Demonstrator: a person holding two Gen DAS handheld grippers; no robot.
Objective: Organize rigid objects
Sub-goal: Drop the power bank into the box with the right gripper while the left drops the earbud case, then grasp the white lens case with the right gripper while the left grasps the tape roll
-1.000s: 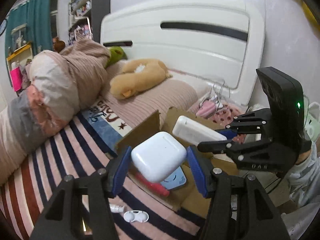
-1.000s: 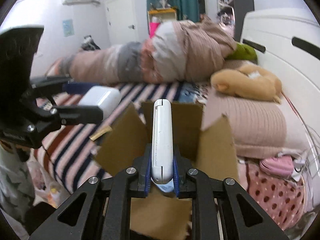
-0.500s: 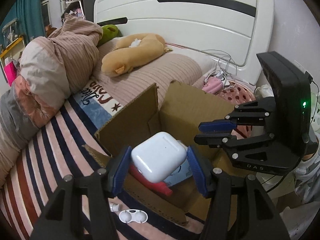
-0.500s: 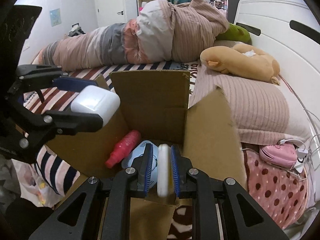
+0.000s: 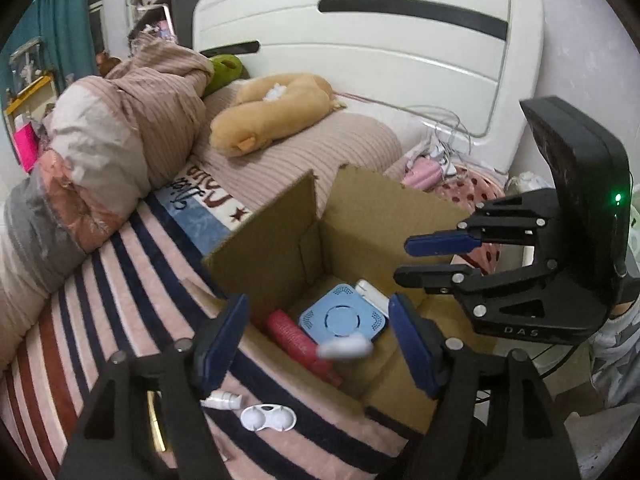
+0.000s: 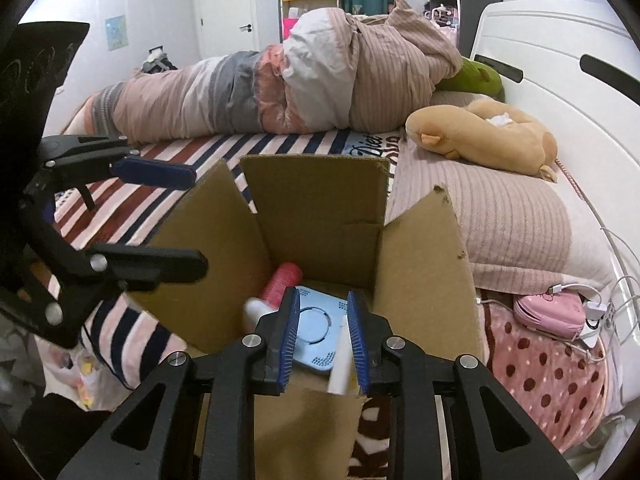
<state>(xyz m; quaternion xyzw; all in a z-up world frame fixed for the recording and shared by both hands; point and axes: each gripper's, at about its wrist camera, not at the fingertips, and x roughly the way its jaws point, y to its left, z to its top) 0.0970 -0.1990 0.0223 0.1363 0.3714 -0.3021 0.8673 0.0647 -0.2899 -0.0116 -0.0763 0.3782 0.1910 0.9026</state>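
An open cardboard box [image 5: 280,240] [image 6: 320,216] stands on the striped bed. Inside lie a light blue square device [image 5: 342,317] [image 6: 314,332], a red cylinder [image 5: 298,338] [image 6: 280,284] and a flat white case [image 5: 374,292] [image 6: 340,364]. A blurred white earbud case [image 5: 346,347] [image 6: 256,310] is inside the box below my left gripper [image 5: 320,340], which is open and empty above the box's near edge. My right gripper [image 6: 323,340] is open over the box, its pads either side of the flat white case, apart from it. It also shows in the left wrist view [image 5: 436,258].
A small white bottle [image 5: 222,402] and a white contact lens case [image 5: 268,418] lie on the striped blanket [image 5: 100,320] in front of the box. A rolled duvet [image 6: 280,80], a tan plush toy [image 5: 272,120], a pink pouch with cables [image 6: 548,314] and the white headboard [image 5: 400,60] surround it.
Both grippers have opened. The white earbud case has left my left gripper and dropped into the box. The flat white case was lowered into the box and released by my right gripper.
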